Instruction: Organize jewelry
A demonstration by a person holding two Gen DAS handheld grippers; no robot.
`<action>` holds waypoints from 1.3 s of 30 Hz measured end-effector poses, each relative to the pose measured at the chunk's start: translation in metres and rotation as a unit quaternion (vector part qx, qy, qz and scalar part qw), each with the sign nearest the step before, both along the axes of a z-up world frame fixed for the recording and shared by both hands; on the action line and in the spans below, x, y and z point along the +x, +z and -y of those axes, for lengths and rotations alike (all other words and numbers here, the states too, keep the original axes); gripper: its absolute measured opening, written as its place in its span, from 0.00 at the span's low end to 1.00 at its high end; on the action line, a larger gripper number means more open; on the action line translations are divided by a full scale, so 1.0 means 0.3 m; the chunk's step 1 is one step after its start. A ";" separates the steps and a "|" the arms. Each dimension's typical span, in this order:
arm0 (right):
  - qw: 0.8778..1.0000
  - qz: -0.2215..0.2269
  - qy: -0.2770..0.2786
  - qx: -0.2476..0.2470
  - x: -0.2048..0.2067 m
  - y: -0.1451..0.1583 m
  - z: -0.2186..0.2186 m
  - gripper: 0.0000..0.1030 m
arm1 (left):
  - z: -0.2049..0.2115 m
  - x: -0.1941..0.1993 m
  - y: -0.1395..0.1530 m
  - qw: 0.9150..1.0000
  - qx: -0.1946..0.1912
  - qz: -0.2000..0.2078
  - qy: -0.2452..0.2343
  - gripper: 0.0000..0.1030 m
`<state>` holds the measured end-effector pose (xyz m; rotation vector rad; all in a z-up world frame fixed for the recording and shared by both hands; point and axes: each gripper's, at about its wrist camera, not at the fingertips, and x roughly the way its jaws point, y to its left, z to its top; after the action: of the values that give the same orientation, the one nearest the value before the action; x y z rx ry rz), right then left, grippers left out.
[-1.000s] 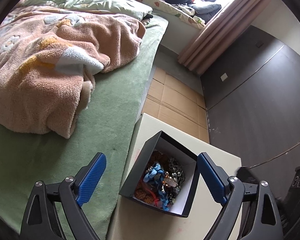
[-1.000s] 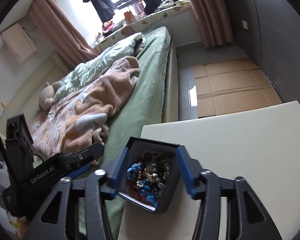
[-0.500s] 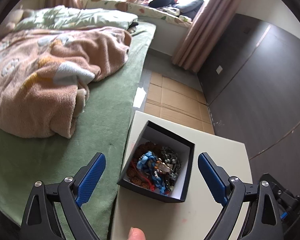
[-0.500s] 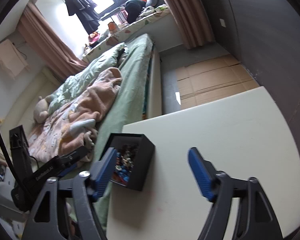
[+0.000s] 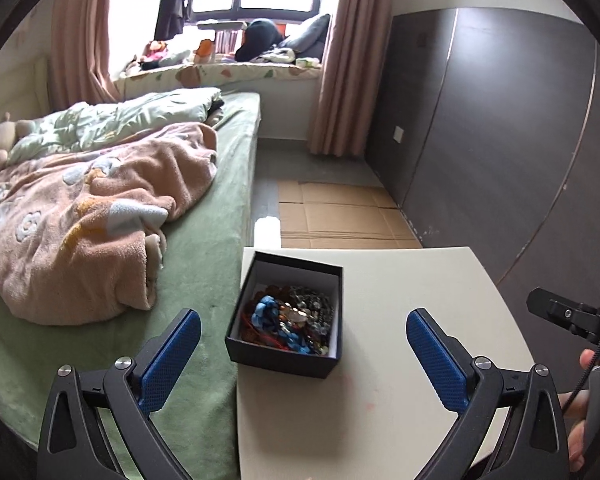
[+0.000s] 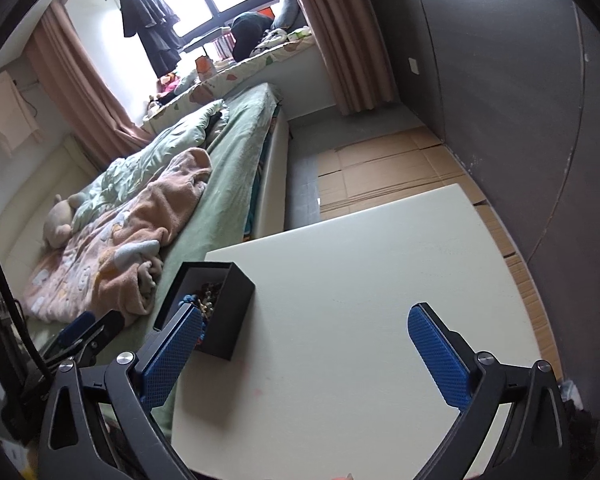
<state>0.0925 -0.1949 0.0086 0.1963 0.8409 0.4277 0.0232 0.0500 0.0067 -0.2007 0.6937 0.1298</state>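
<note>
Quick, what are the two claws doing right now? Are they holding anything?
Left claw: open, holding nothing, hanging above the box.
Right claw: open, holding nothing, above the table.

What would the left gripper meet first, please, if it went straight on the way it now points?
Most likely the black box of jewelry, which sits between the open left gripper fingers, though depth is unclear.

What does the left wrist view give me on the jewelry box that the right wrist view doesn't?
Only the left wrist view looks down into the black box, showing the tangled jewelry and white lining. Only the right wrist view shows the box's outer side wall and the table's bare stretch to its right; its own left finger hides part of the box. Both show the box near the table's bed-side edge, with the left gripper and right gripper open.
</note>
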 end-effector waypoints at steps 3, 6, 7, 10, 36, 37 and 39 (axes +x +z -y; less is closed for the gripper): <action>1.000 -0.004 -0.009 0.001 -0.024 -0.003 0.030 1.00 | 0.017 -0.021 0.006 1.000 0.000 0.003 -0.007 1.00; 1.000 -0.001 -0.013 -0.017 -0.068 -0.014 0.055 1.00 | 0.043 -0.036 0.009 1.000 0.009 0.005 -0.015 1.00; 1.000 0.001 -0.015 -0.024 -0.082 -0.017 0.061 1.00 | 0.055 -0.042 0.009 1.000 0.011 0.005 -0.020 1.00; 0.999 0.006 -0.017 -0.044 -0.116 -0.025 0.072 1.00 | 0.083 -0.055 0.003 0.999 0.012 0.001 -0.032 1.00; 0.999 0.018 -0.023 -0.046 -0.162 -0.006 0.115 1.00 | 0.146 -0.083 -0.009 0.999 0.023 -0.007 -0.047 1.00; 0.998 0.020 -0.024 -0.045 -0.163 -0.006 0.115 1.00 | 0.144 -0.081 -0.009 0.999 0.022 -0.008 -0.047 1.00; 0.999 0.022 -0.023 -0.043 -0.165 -0.005 0.114 1.00 | 0.144 -0.082 -0.009 0.999 0.021 -0.008 -0.047 1.00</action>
<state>0.0429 -0.2291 0.0070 0.1260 0.8092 0.3501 -0.0014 0.0069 0.0040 -0.1270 0.7140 0.0563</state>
